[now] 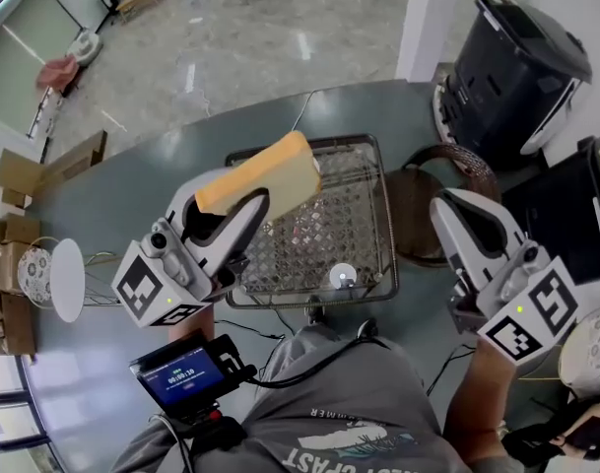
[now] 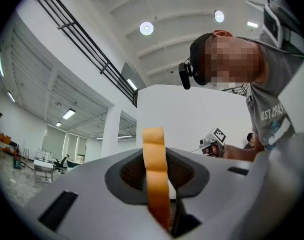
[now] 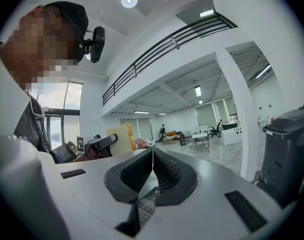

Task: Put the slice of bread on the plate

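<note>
A slice of bread with an orange-brown crust hangs above the left part of a wire basket. My left gripper is shut on its lower end. In the left gripper view the slice stands upright between the jaws, edge on. My right gripper hovers to the right of the basket; its jaws meet with nothing between them. A white plate lies near the table's left edge, well left of the left gripper. The right gripper view shows the bread from the side.
A brown round mat lies right of the basket, partly under my right gripper. A small white round thing sits in the basket's near side. A black appliance and a black box stand at the right. Cables run along the table's near edge.
</note>
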